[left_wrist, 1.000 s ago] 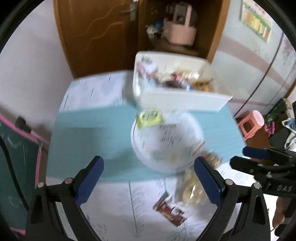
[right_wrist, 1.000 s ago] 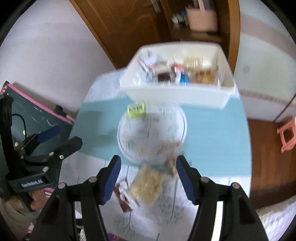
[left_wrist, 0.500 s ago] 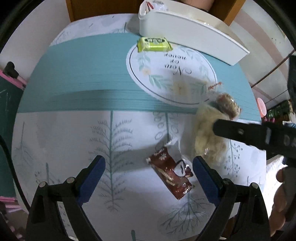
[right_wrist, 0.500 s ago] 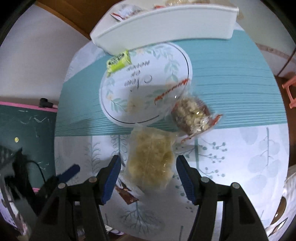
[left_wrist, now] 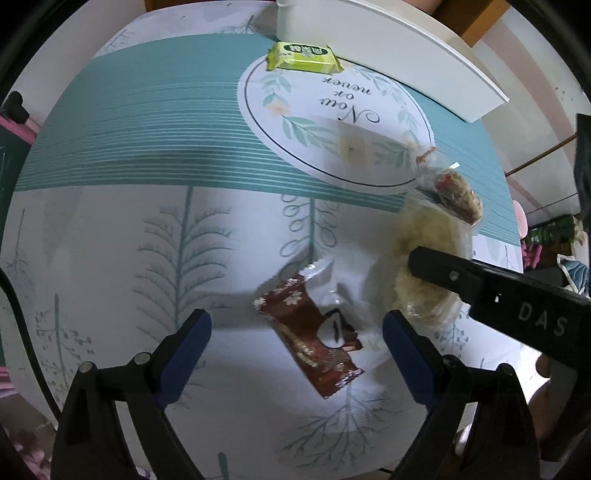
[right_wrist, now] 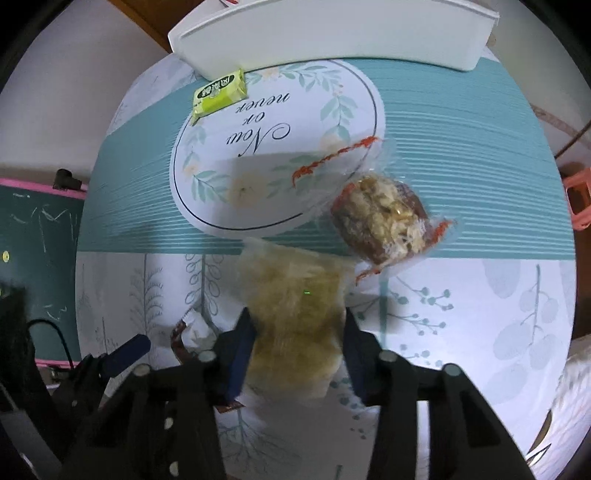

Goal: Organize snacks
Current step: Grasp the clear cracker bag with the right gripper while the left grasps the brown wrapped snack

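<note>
Both grippers point steeply down at the bench [left_wrist: 110, 258]. Left gripper [left_wrist: 295, 332]: jaws wide, closing a little, nothing gripped; dark red wrapper [left_wrist: 310, 339] lies flat on the bench between them, untouched. Right gripper [right_wrist: 297, 354]: jaws closing, straddling the near end of the pale yellow snack bag [right_wrist: 295, 306]; pads at the bag's sides, firm clamp can't be told. Nut-cake packet [right_wrist: 380, 225] just beyond the bag. Green packet [right_wrist: 219, 92] lies against the white bin [right_wrist: 332, 33] at the far edge.
</note>
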`<state>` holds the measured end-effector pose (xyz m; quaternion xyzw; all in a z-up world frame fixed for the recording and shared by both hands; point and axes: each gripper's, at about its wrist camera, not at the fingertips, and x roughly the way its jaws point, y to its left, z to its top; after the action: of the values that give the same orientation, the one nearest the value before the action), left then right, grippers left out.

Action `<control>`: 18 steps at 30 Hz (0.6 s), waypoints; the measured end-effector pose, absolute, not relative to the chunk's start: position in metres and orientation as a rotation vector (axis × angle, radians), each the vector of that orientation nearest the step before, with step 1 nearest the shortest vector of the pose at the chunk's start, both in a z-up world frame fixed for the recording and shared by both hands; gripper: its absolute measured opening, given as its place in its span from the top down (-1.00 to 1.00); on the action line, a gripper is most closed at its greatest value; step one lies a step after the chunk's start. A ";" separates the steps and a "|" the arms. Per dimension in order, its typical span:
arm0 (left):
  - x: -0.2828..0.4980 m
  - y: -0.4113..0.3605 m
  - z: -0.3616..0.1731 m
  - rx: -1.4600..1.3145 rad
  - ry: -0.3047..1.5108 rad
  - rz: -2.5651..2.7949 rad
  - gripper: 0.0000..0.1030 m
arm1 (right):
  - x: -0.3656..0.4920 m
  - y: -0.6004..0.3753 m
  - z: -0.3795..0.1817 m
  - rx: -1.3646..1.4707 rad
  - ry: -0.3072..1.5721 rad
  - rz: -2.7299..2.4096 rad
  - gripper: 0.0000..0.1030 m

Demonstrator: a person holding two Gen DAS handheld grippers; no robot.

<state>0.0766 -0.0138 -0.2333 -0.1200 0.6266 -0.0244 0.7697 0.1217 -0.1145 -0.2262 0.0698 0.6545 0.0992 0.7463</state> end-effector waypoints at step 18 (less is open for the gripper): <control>0.096 -0.043 -0.231 -0.106 1.367 -0.075 0.40 | 0.113 -0.139 -0.222 0.104 1.420 0.217 0.27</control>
<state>0.0959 -0.0426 -0.2308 -0.0490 0.6309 -0.0347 0.7735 0.1133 -0.1392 -0.2221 0.0476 0.6503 0.0992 0.7516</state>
